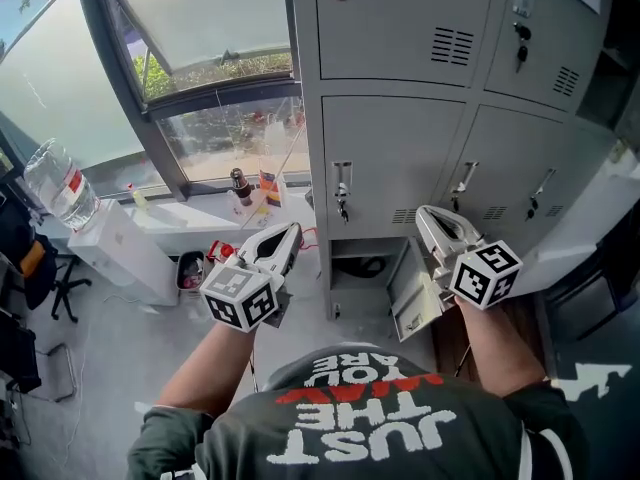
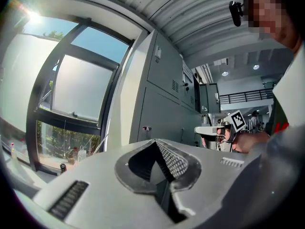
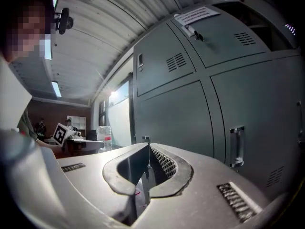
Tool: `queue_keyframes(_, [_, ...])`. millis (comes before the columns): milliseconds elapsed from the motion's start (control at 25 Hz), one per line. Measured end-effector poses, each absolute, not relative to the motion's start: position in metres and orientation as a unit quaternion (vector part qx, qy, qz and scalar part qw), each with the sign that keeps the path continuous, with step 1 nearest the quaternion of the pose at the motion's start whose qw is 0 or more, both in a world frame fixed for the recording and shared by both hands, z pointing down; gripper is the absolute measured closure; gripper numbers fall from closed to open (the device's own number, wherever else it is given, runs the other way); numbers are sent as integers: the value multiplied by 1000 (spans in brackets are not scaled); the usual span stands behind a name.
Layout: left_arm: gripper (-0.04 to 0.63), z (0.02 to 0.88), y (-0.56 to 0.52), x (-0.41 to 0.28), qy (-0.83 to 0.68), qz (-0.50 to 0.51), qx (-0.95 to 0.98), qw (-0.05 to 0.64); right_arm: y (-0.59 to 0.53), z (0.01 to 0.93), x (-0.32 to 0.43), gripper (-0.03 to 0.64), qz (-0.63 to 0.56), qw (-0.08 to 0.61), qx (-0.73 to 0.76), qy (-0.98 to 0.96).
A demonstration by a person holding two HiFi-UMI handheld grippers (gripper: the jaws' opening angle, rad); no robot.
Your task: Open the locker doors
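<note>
Locker doors (image 1: 395,158) ahead | left tongs (image 1: 290,234), right tongs (image 1: 428,214) raised forward, closed

Left claw (image 2: 156,147) jaws together, tips meeting, nothing between them. Straight ahead: grey lockers (image 2: 164,97), doors closed as far as visible, vent slots on an upper door. Left: big dark-framed window (image 2: 76,87), sun glare top left, greenery and small bottles low down. Ribbed ceiling (image 2: 200,13) above. Right: right claw (image 2: 214,130) with marker cube (image 2: 237,120), beside the lockers; contact unclear.
</note>
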State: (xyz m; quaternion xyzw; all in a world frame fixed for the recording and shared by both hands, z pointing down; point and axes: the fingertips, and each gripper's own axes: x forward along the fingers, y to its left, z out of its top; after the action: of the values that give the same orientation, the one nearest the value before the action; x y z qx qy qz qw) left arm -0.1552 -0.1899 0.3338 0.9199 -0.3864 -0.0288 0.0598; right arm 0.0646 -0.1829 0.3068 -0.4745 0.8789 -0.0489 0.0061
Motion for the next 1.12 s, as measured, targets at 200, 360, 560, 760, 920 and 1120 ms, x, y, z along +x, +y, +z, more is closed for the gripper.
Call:
queue_keyframes(200, [591,306,-183,-150,-379,-41,923,54,-180,285,68,582,-53,39,-468,882])
queue_keyframes(360, [591,299,-178,-146,-372,-40,926,44,-178,284,68,583,-45,32,-469,881])
queue_keyframes(560, [591,297,-178,-148,-371,-43,926,49,-179,285,69,583,-47,34,-473,879])
queue_keyframes(760, [591,298,-178,-146,-369,-46,927,50,-180,286,67,583,-45,32,-471,880])
queue_keyframes(920, [591,300,-176,-145,-368,-44,928,50,-178,286,66,583,-44,31,-471,881])
queue_keyframes(1120, [591,300,-174,-147,-366,-45,928,53,-176,286,63,583,-41,29,-470,881])
